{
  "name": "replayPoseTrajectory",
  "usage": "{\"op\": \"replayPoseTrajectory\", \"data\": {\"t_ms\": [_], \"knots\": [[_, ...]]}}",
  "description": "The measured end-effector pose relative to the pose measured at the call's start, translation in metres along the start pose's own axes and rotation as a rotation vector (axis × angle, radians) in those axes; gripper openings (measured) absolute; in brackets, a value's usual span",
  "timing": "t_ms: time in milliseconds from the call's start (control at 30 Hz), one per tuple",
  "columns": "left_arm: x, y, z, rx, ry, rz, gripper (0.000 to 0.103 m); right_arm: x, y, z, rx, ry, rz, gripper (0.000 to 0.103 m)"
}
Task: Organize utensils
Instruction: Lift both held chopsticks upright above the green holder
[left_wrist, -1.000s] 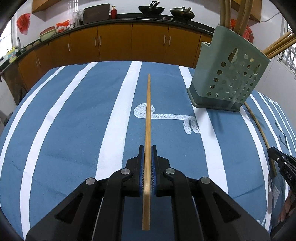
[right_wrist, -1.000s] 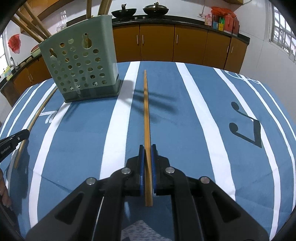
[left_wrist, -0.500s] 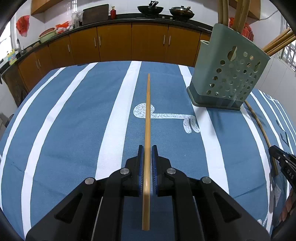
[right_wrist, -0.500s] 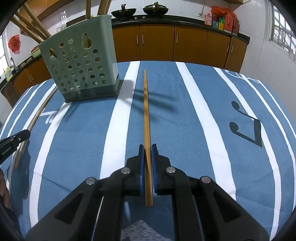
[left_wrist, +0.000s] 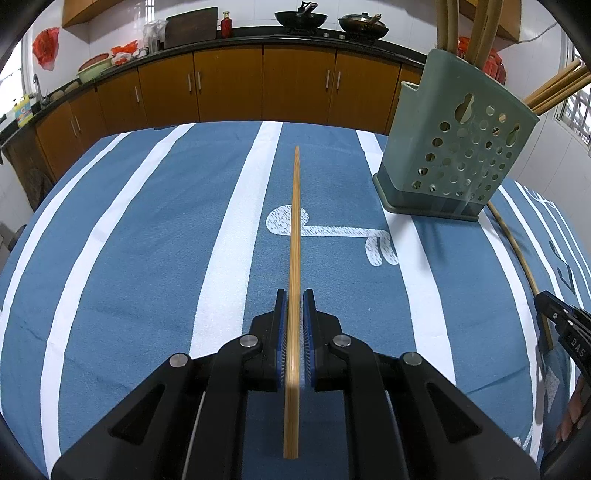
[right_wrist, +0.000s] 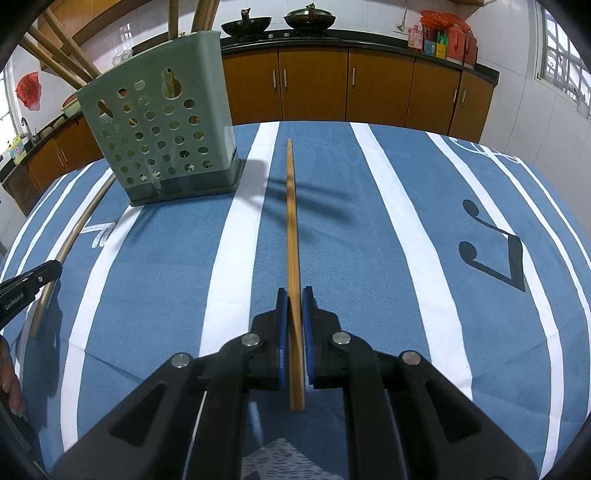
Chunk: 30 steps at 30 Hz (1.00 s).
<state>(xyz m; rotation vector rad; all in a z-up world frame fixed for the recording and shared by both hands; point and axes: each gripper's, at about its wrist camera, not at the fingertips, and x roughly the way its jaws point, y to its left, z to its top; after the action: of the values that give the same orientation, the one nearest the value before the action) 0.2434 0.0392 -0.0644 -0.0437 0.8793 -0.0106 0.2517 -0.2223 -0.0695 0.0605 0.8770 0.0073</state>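
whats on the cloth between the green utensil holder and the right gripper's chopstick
Nothing but bare striped tablecloth and shadows, as the right wrist view shows. The green utensil holder stands apart, left of the chopstick held in the right gripper.

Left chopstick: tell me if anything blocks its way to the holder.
Nothing visible does. The left gripper holds the chopstick over bare tablecloth; the holder stands ahead to its right, and its top is partly filled with utensils.

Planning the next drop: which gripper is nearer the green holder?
Hard to call. The green holder sits ahead-right of the left gripper and ahead-left of the right gripper.
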Motion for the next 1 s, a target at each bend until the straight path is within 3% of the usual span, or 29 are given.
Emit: {"op": "replayPoseTrajectory", "data": {"t_ms": [633,767,1000], "knots": [[-0.007,0.0,-0.006,0.067,0.02,0.007,0.007,-0.007,-0.005,-0.003,0.013,-0.011,0.011,0.008],[-0.022,0.007,-0.004,0.047,0.002,-0.01,0.007,-0.028,-0.009,0.001,0.025,-0.073,0.026,0.008],[-0.075,0.012,0.012,0.04,-0.121,-0.062,0.007,-0.082,-0.022,0.024,0.054,-0.236,0.028,0.008]]}}
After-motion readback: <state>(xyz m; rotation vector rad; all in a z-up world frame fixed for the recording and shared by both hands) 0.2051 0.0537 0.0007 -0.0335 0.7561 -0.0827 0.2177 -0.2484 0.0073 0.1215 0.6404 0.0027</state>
